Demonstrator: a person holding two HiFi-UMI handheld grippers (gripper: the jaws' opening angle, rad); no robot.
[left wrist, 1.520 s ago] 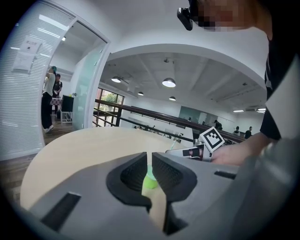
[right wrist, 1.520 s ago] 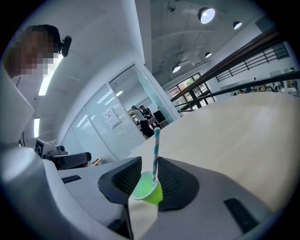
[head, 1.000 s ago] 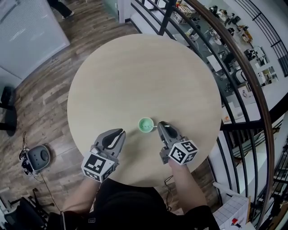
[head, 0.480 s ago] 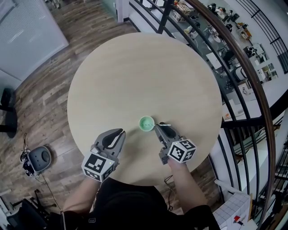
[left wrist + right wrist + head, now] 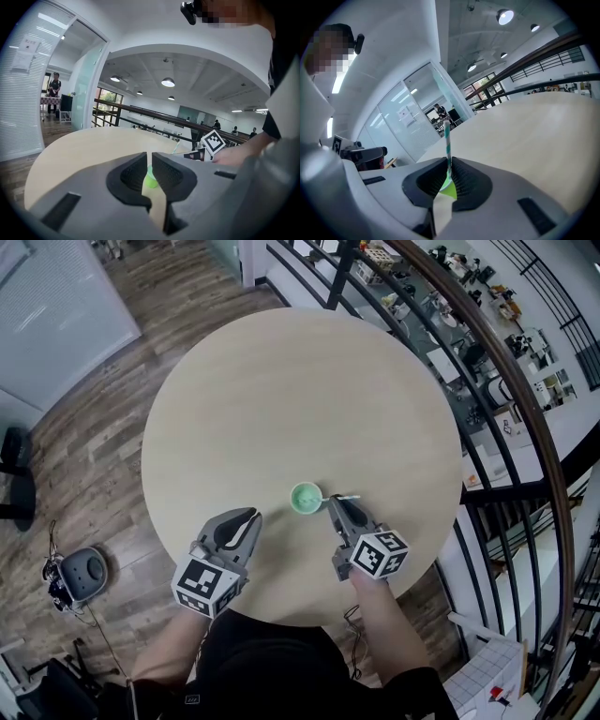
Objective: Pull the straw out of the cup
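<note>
Right gripper (image 5: 336, 503) closing on the straw (image 5: 447, 140)
Lower centre of the desk (image 5: 281, 381), the jaws pinch the straw above the green cup (image 5: 305, 498), ready to pull; the left gripper (image 5: 246, 518) waits, jaws nearly together, empty.

Cup (image 5: 305, 497) green; straw (image 5: 447, 140) green-white striped; table (image 5: 281, 399) pale wood

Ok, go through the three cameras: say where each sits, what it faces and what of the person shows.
Head view: on the head, looking steeply down at the round table; both forearms, the left gripper and the right gripper show.
Left gripper view: on that gripper, along its shut jaws toward the cup; the right hand shows.
Right gripper view: on that gripper, along jaws closing on the straw; the head shows.
Shared: all see the cup.
</note>
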